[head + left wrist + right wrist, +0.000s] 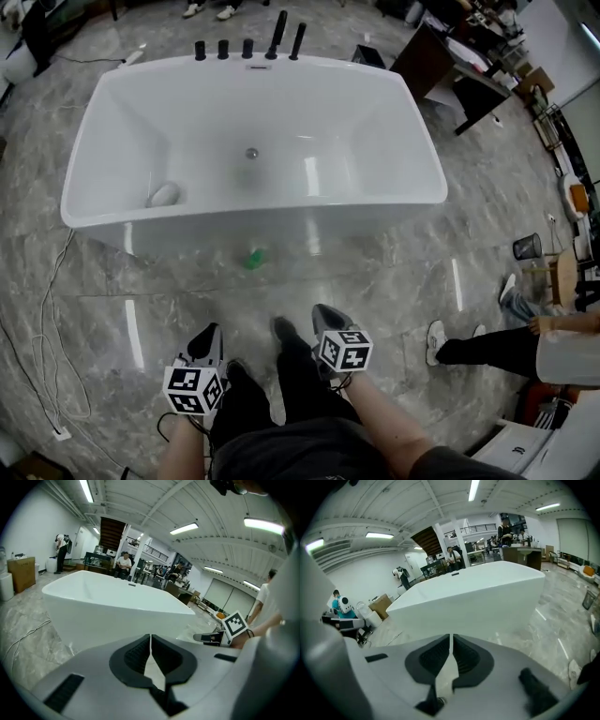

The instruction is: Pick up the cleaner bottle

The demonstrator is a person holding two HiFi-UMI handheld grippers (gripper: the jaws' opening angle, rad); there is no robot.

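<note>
Cleaner bottle (253, 258) is judged to be the small green object on the marble floor (394, 281), right against the foot of the white bathtub (412, 202), at about 12 o'clock from the person's shoes in the head view. It is blurred and small, so its shape and cap cannot be made out. A white rounded object (164, 194) is also seen inside the tub at about 10 o'clock; it cannot be ruled out that this is the bottle instead.

The left gripper (210, 334) and the right gripper (324, 314) are held low, well short of the green object. Both pairs of jaws are seen closed tip to tip, with nothing between them.

The pick-up has not been started, it is judged. If the jaws are not parted before arrival, the bottle could be knocked over or slid along the glossy floor. With the tub wall directly behind it, little room is left for the far jaw, and the bottle could be pinched off-centre and dropped. The wrong object could also be reached for. A loose cable (47, 356) at 9 o'clock could be caught underfoot.
</note>
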